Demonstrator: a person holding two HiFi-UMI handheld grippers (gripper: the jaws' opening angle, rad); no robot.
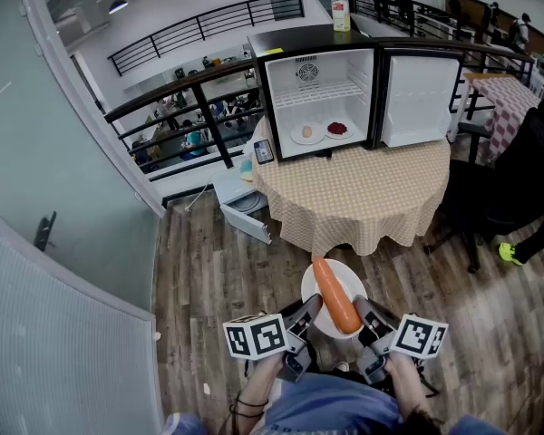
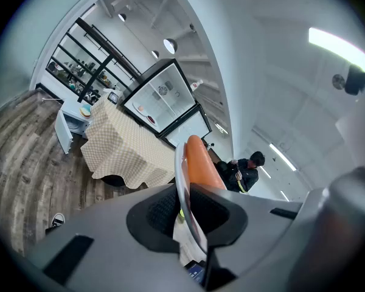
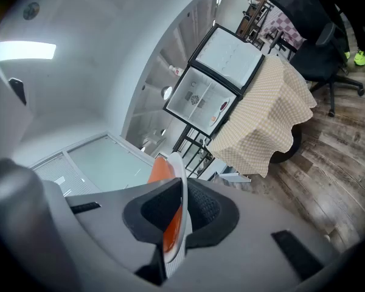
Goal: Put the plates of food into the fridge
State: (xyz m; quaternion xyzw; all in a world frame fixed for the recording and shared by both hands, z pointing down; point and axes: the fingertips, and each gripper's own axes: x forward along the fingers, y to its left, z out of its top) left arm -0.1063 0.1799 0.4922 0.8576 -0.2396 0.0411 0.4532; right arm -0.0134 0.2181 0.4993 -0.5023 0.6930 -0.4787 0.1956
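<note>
Wooden floor (image 1: 218,270) lies free before the counter (image 1: 363,188), where the open fridge (image 1: 319,71) holds two small plates (image 1: 306,134). Well apart from it, the left tongs (image 1: 301,324) and the right tongs (image 1: 369,324) each clamp the rim of a white plate (image 1: 349,275) carrying long orange food (image 1: 337,295).

Grey left gripper (image 1: 306,315) and right gripper (image 1: 365,316), black-padded jaws, black-and-white marker cubes (image 1: 255,336); blue jeans (image 1: 337,406), dark wristband (image 1: 245,405).

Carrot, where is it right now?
In the head view, bottom centre, the carrot lies on the white plate held by the left gripper and right gripper, above the floor before the table.
</note>
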